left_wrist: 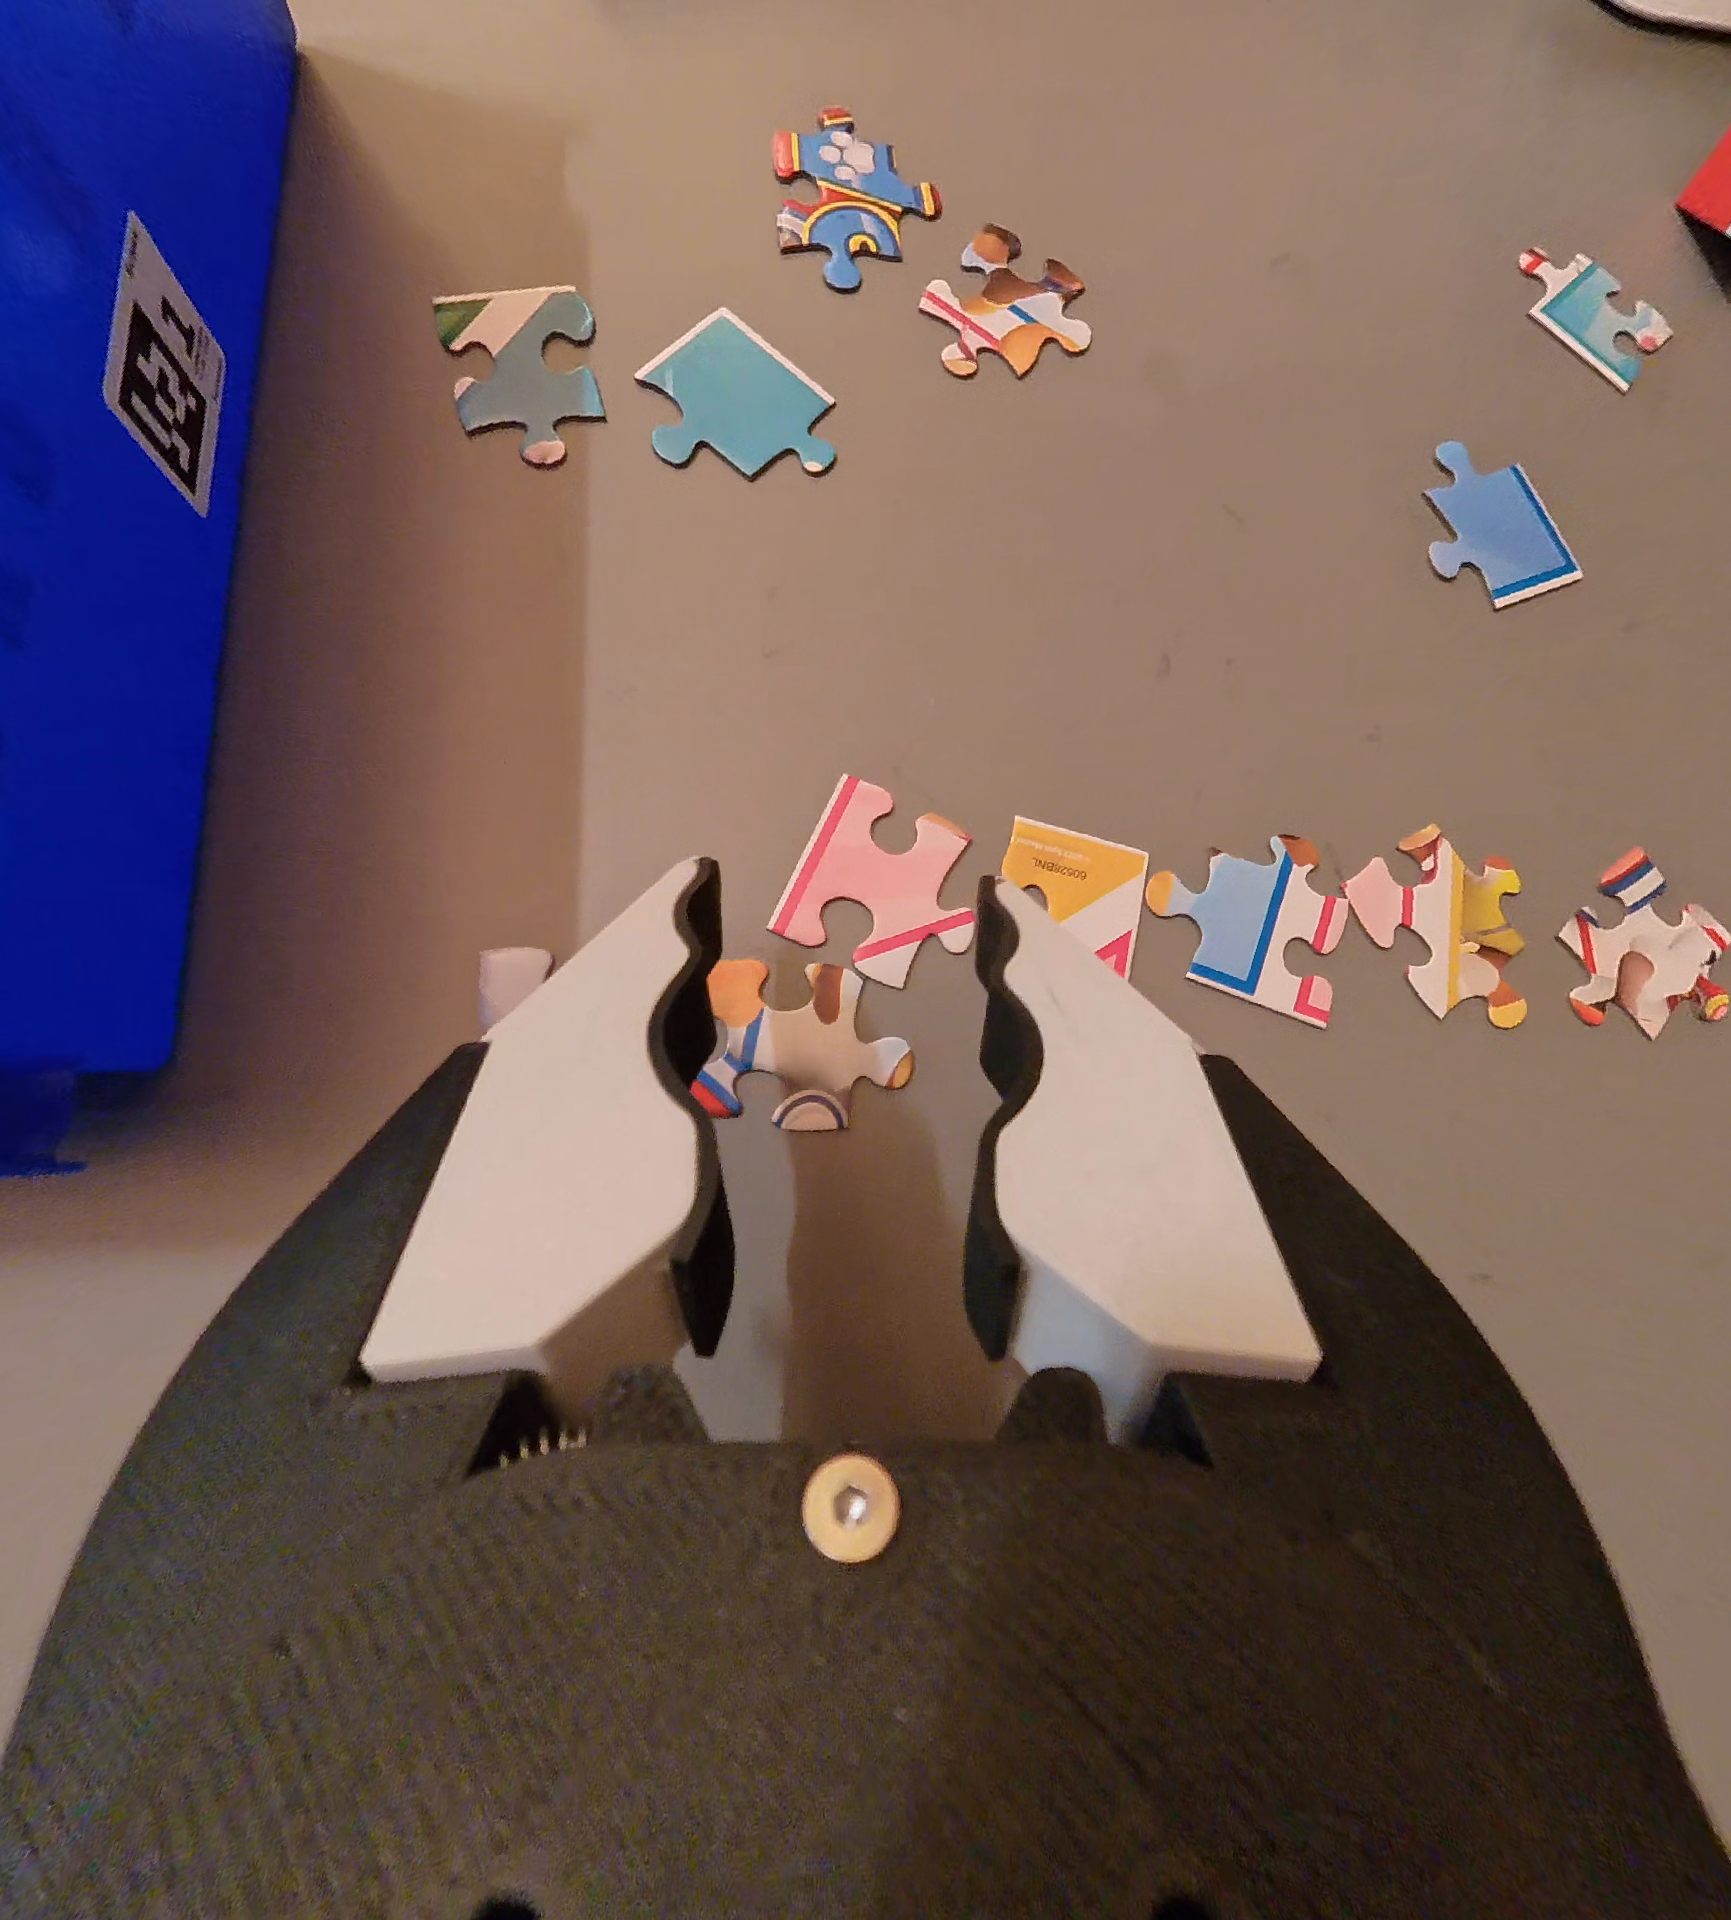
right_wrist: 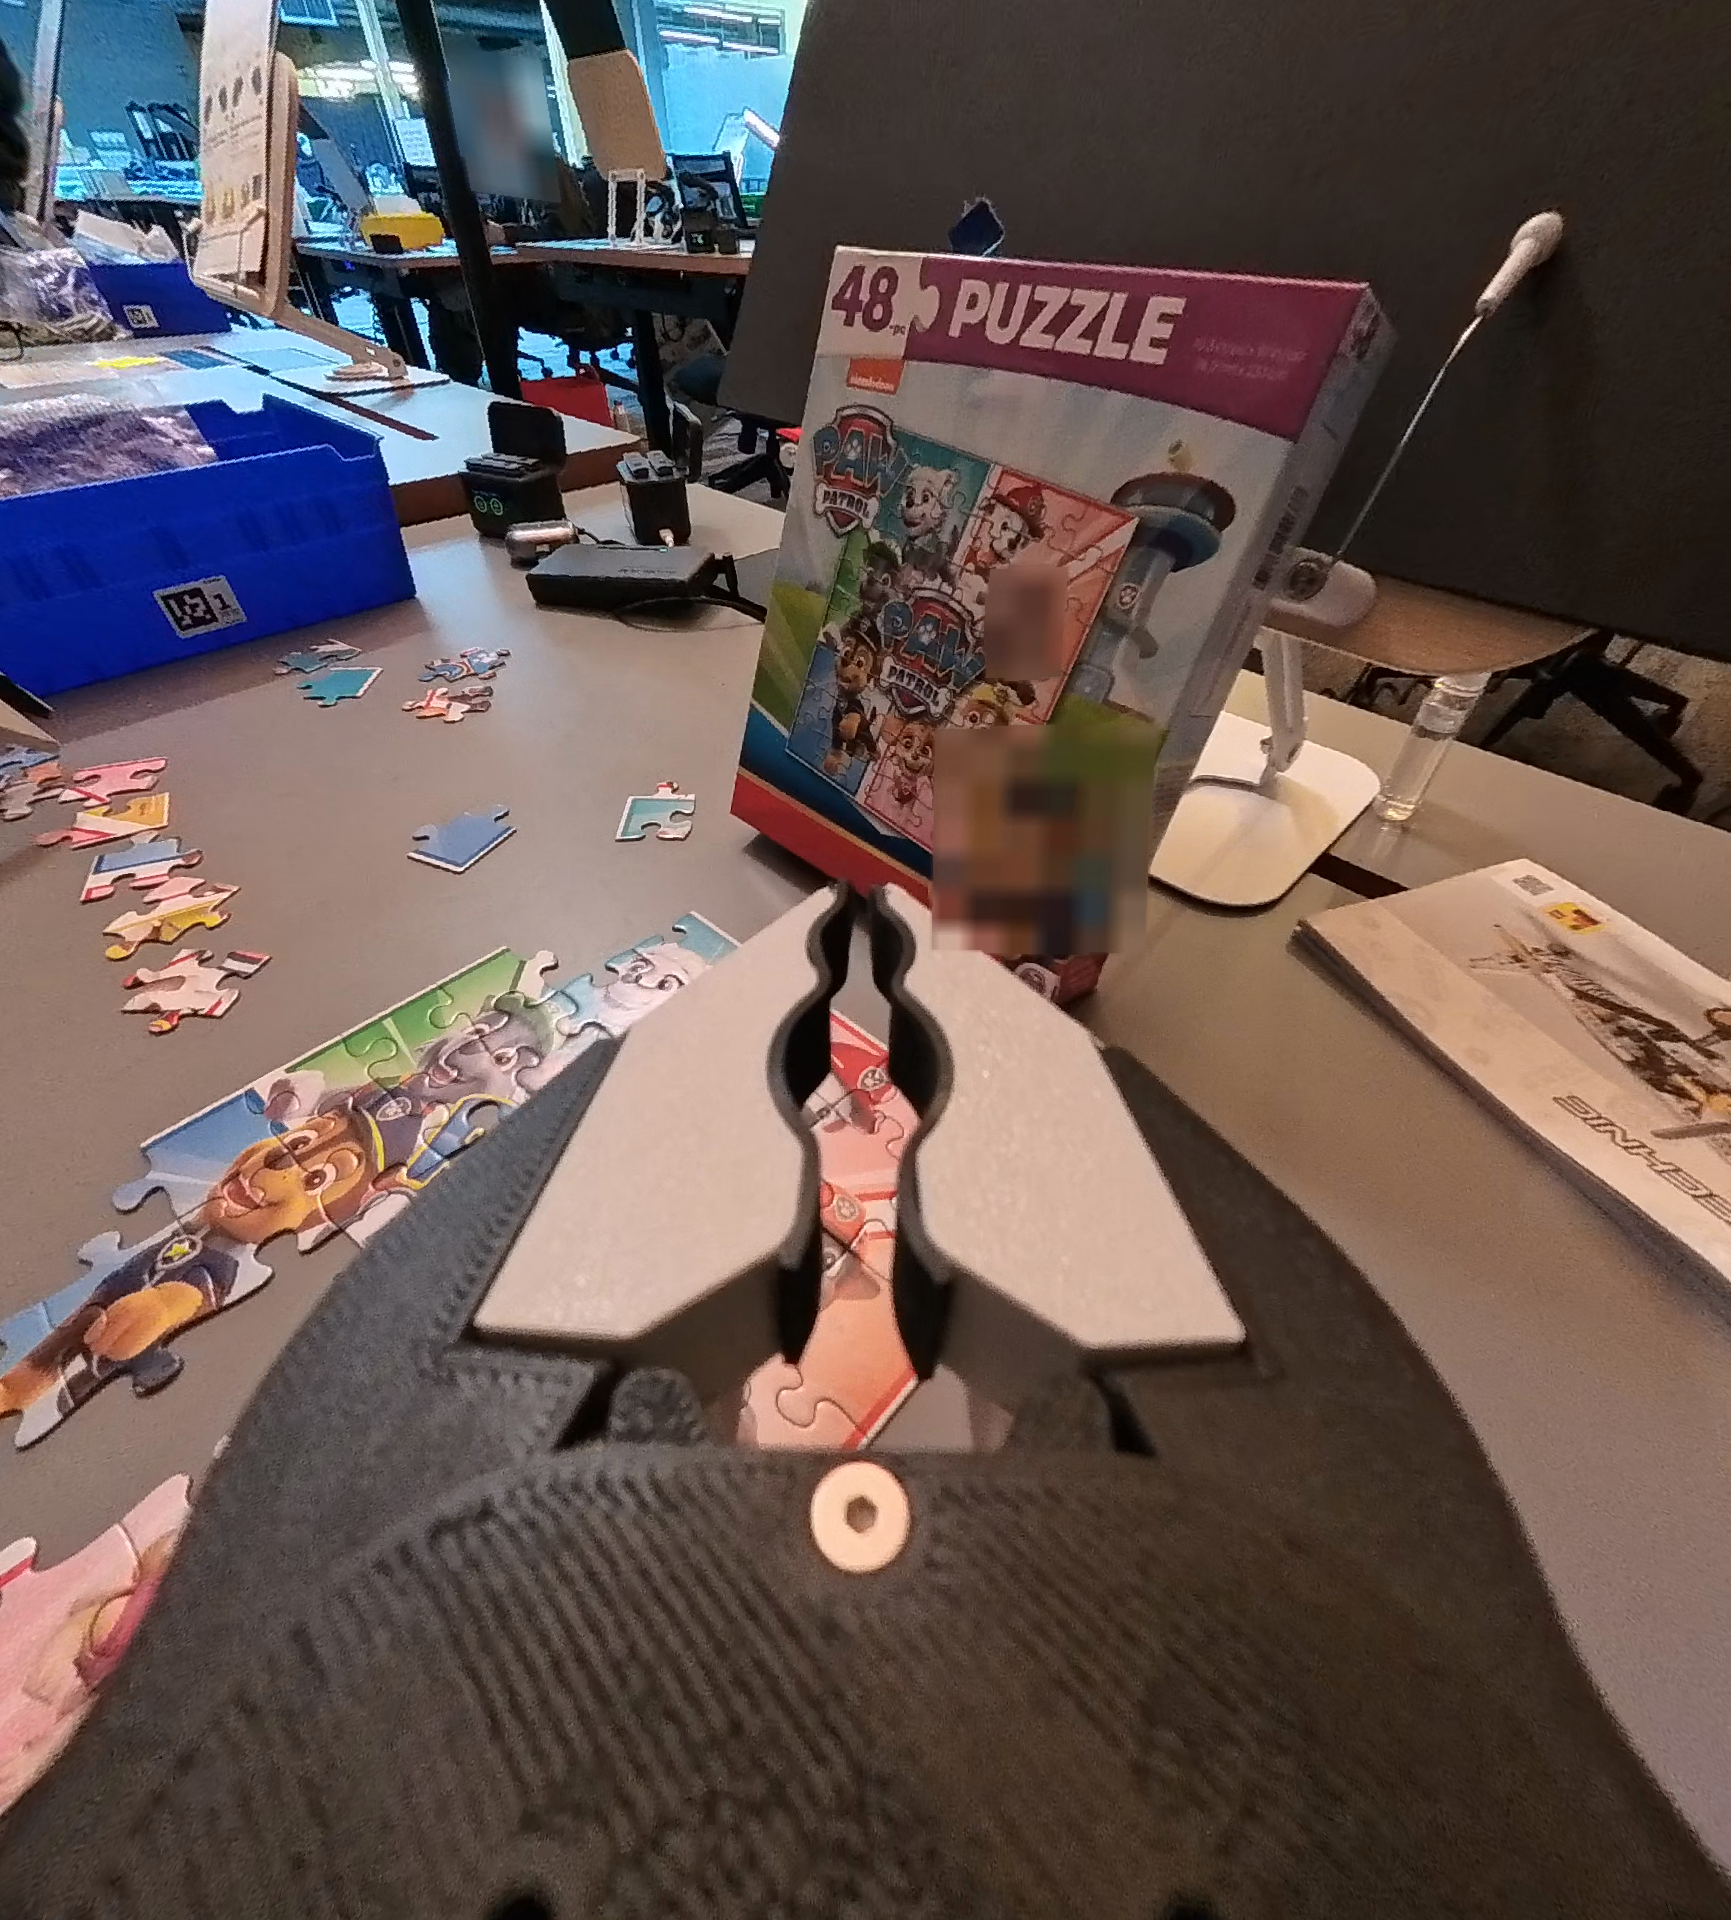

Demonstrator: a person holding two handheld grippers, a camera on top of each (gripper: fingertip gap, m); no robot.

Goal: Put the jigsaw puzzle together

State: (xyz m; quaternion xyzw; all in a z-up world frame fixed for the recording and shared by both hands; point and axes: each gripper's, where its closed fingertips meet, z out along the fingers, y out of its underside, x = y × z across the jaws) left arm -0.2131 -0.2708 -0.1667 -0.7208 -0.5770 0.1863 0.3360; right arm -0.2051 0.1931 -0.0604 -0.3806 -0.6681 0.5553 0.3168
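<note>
A: Left gripper (left_wrist: 845,894) is low over the grey table (left_wrist: 1152,675), jaws spread wide and grasping nothing. An orange-and-white puzzle piece (left_wrist: 804,1044) lies flat between the fingers, tucked against the left pad (left_wrist: 689,997), well clear of the right one.

B: And the right gripper (right_wrist: 856,902)?

A: Clenched, tips all but meeting, nothing between them that I can see. It hangs above the part-built puzzle (right_wrist: 341,1122), with the upright puzzle box (right_wrist: 1048,582) just beyond its tips.

B: What could go wrong here?

A: My read: that piece is thin and flat, so closing pads could ride over it or skid it sideways. The pink piece (left_wrist: 871,883) lies just ahead, its lower corner close to the orange one. A nudge could drag both. The right finger already hides part of the yellow-and-white piece (left_wrist: 1084,883).

B: Count them for me.

A: Loose pieces in the left view: seven in the near row, counting the one between the fingers, the pink and the yellow. To the right of the tips come the blue-and-white one (left_wrist: 1256,935), a pink-and-yellow one (left_wrist: 1443,925), and a red-and-white one (left_wrist: 1645,945). Farther ahead, four in a cluster, then two off to the right. Thirteen whole ones, by my count.

B: Anything else?

A: One blue bin (left_wrist: 61,520) beside the left finger, one box, one open booklet (right_wrist: 1619,1091) right of the right gripper.
</note>
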